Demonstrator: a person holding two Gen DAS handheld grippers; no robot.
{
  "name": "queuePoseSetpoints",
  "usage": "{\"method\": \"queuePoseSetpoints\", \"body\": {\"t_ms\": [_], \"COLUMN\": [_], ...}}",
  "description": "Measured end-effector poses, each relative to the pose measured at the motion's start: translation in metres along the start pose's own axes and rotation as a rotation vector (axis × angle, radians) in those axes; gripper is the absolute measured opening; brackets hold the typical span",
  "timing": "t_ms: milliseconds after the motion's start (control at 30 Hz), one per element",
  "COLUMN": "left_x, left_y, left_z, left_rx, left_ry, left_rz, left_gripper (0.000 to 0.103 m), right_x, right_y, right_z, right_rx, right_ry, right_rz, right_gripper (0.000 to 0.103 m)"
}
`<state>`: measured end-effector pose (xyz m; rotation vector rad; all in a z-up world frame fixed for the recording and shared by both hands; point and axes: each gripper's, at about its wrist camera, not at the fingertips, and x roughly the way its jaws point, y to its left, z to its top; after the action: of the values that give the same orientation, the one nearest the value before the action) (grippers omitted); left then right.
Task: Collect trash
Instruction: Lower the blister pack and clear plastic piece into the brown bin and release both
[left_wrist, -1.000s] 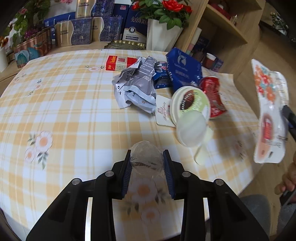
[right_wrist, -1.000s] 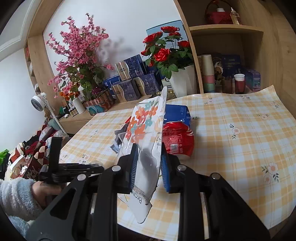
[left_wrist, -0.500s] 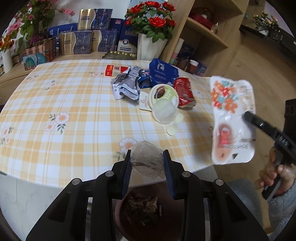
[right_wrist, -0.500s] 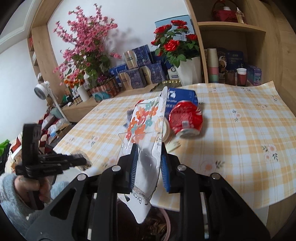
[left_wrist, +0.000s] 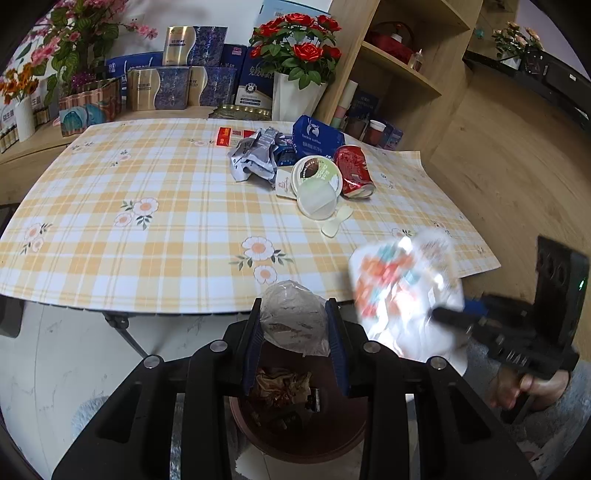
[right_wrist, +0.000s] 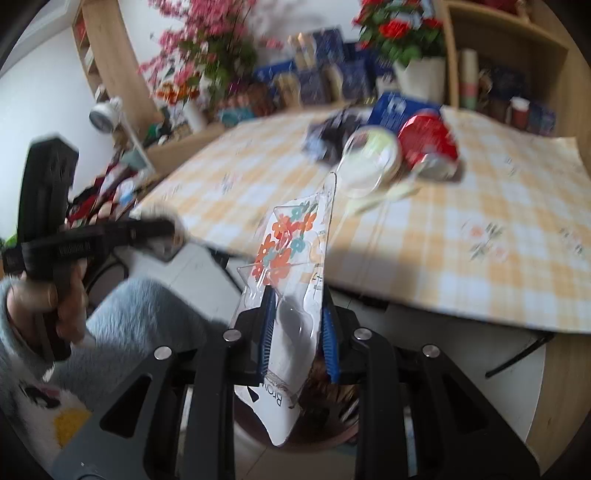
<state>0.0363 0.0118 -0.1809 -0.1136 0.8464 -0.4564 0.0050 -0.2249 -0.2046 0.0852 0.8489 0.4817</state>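
My left gripper (left_wrist: 295, 328) is shut on a crumpled clear plastic wad (left_wrist: 291, 317), held just off the table's near edge above a brown trash bin (left_wrist: 299, 424) that holds crumpled waste. My right gripper (right_wrist: 297, 325) is shut on a flat white blister pack with orange and teal flowers (right_wrist: 291, 254), also above the bin (right_wrist: 325, 413). In the left wrist view that pack (left_wrist: 402, 291) shows blurred at the right. On the table lie a grey wrapper (left_wrist: 253, 157), a blue pouch (left_wrist: 317, 138), a crushed red can (left_wrist: 352, 170) and a round cup with a clear lid (left_wrist: 316, 184).
The table with its yellow checked cloth (left_wrist: 147, 206) stands before shelves with boxes and a white vase of red roses (left_wrist: 295, 74). A person's hand in a fuzzy grey sleeve (right_wrist: 40, 302) holds the left gripper. White floor lies under the table.
Both grippers drew back from over the table to beyond its near edge, above the bin. The right gripper dropped lower and tilted down with the pack. Both grips are unchanged.
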Motion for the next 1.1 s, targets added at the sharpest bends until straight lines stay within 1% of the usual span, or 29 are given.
{"method": "queuePoseSetpoints", "body": {"t_ms": [133,233,333,533,600,667,700,767,800,867,900,967,1000,1033,1067,1100], "left_x": [-0.004,-0.006,-0.007,-0.004,-0.002,0.000,0.001,0.003,0.004,0.006,0.008,0.012,0.015,0.018,0.023,0.026], "left_y": [0.002,0.005,0.008,0.014,0.015,0.016,0.016,0.016,0.016,0.015,0.015,0.014,0.012,0.011,0.010,0.008], "left_z": [-0.004,-0.006,-0.008,-0.012,-0.014,-0.015,-0.016,-0.017,-0.017,-0.019,-0.019,-0.021,-0.022,-0.024,-0.025,-0.027], "left_rx": [-0.003,-0.011,-0.017,-0.026,-0.026,-0.026,-0.026,-0.023,-0.021,-0.016,-0.012,-0.003,0.004,0.010,0.020,0.028], "left_ry": [-0.004,-0.008,-0.009,0.003,0.009,0.015,0.017,0.022,0.023,0.027,0.031,0.038,0.044,0.051,0.064,0.073], "left_rz": [0.002,0.002,0.008,0.013,0.014,0.014,0.014,0.014,0.014,0.012,0.010,0.005,0.002,-0.002,-0.008,-0.010], "left_gripper": [0.032,0.032,0.032,0.032,0.032,0.032,0.032,0.032,0.032,0.032,0.032,0.032,0.032,0.032,0.032,0.032], "right_x": [0.024,0.040,0.057,0.083,0.086,0.090,0.090,0.088,0.086,0.081,0.077,0.068,0.064,0.058,0.054,0.049], "right_y": [0.013,0.017,0.017,0.008,0.005,0.001,-0.001,-0.004,-0.004,-0.005,-0.006,-0.009,-0.010,-0.012,-0.013,-0.014], "right_z": [-0.015,-0.022,-0.027,-0.034,-0.035,-0.037,-0.038,-0.039,-0.039,-0.035,-0.033,-0.029,-0.027,-0.025,-0.022,-0.020], "right_rx": [-0.043,-0.047,-0.046,-0.029,-0.017,0.009,0.021,0.038,0.038,0.032,0.031,0.030,0.026,0.016,0.004,-0.011], "right_ry": [0.115,0.174,0.232,0.310,0.318,0.324,0.319,0.303,0.293,0.262,0.243,0.190,0.167,0.137,0.111,0.084], "right_rz": [0.016,0.020,0.003,-0.033,-0.045,-0.041,-0.040,-0.030,-0.030,-0.038,-0.038,-0.038,-0.040,-0.045,-0.053,-0.066], "right_gripper": [0.026,0.026,0.026,0.026,0.027,0.029,0.033,0.045,0.049,0.061,0.064,0.080,0.083,0.089,0.094,0.095]}}
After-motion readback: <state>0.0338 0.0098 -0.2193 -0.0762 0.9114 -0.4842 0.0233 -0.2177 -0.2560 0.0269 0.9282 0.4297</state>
